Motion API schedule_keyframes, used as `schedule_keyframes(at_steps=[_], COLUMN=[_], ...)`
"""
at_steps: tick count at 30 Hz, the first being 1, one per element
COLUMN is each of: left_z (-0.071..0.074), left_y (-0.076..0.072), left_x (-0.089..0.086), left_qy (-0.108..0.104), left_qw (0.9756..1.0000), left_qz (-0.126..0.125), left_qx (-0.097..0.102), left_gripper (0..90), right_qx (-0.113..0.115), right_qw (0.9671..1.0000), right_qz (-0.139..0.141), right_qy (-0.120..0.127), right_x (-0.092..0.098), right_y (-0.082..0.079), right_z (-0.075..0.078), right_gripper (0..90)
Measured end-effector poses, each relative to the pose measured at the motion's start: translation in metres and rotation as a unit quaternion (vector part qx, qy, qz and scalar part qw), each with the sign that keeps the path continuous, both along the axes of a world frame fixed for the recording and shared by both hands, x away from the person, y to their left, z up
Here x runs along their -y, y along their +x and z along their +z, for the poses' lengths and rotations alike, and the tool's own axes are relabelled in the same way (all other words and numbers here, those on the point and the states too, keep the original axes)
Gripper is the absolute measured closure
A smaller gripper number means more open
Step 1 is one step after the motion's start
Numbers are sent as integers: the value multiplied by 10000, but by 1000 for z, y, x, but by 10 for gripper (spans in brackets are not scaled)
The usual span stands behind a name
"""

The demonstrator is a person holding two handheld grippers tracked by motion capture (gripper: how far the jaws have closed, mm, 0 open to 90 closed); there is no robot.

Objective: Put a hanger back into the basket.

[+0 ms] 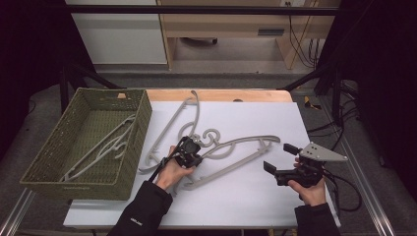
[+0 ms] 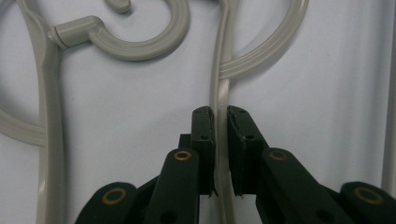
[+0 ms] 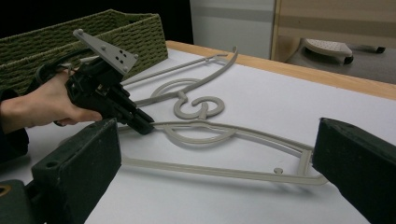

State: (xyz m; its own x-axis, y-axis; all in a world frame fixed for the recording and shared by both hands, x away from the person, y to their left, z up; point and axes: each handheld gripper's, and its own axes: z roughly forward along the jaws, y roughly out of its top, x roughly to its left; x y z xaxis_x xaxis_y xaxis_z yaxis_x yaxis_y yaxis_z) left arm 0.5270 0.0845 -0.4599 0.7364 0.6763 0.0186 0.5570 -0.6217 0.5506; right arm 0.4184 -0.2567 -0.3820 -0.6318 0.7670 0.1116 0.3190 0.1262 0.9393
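The olive-green woven rectangular basket [image 1: 130, 129] stands on the white table [image 1: 255, 196], well to the left of the left gripper's jaws, with one pale grey plastic hanger [image 1: 101, 147] lying inside it. Another pale grey plastic hanger [image 1: 172, 125] lies on the table beyond those jaws, and its lower end is hidden behind the left hand.

The pale grey plastic hanger with a curled hook [image 1: 236, 150] lies flat on the table between the two grippers. It has a ribbed arching shoulder, a straight lower bar and a swivel hook whose tip curls inward. In the left gripper view its outer parts run off the edges.

The left gripper [image 2: 220, 123] is closed on a thin strip of this hanger near the neck; the strip passes straight up between the two black pads, which press on it from both sides. The left hand [image 1: 172, 172] grasps the gripper body from behind, low over the table.

The right gripper [image 1: 278, 158] is held just off the hanger's far end, pointing towards it, jaws spread wide with nothing between them. The right hand [image 1: 310, 189] cups it from below.
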Motion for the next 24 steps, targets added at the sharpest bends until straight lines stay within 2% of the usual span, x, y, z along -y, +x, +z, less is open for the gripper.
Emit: schedule_keyframes(at_steps=[3, 6, 8, 10, 15, 18, 24], left_z=[2, 11, 21, 30, 43, 50, 60], left_y=[-4, -10, -15, -22, -35, -40, -46], left_x=[-1, -5, -8, -11, -15, -19, -26], left_qy=[-48, -334, -567, -688, -706, -799, -845], left_qw=[10000, 9993, 9980, 9967, 9952, 9940, 9927], left_qz=[-1, 5, -40, -111, -207, -204, -152], left_qx=[61, 179, 278, 405, 651, 718, 852], left_gripper=[817, 822, 827, 834, 836, 836, 837], right_qx=[2, 17, 34, 25, 33, 33, 29], right_qw=[10000, 10000, 10000, 10000, 10000, 10000, 10000], right_qz=[19, 3, -14, -12, 13, 0, 10], right_qy=[7, 34, 39, 53, 27, 38, 34], right_x=[1, 1, 2, 2, 1, 1, 1], right_y=[0, -1, -1, -1, -1, -2, -2], right_z=[0, 1, 1, 1, 1, 1, 2], right_gripper=[15, 15, 15, 15, 15, 15, 16])
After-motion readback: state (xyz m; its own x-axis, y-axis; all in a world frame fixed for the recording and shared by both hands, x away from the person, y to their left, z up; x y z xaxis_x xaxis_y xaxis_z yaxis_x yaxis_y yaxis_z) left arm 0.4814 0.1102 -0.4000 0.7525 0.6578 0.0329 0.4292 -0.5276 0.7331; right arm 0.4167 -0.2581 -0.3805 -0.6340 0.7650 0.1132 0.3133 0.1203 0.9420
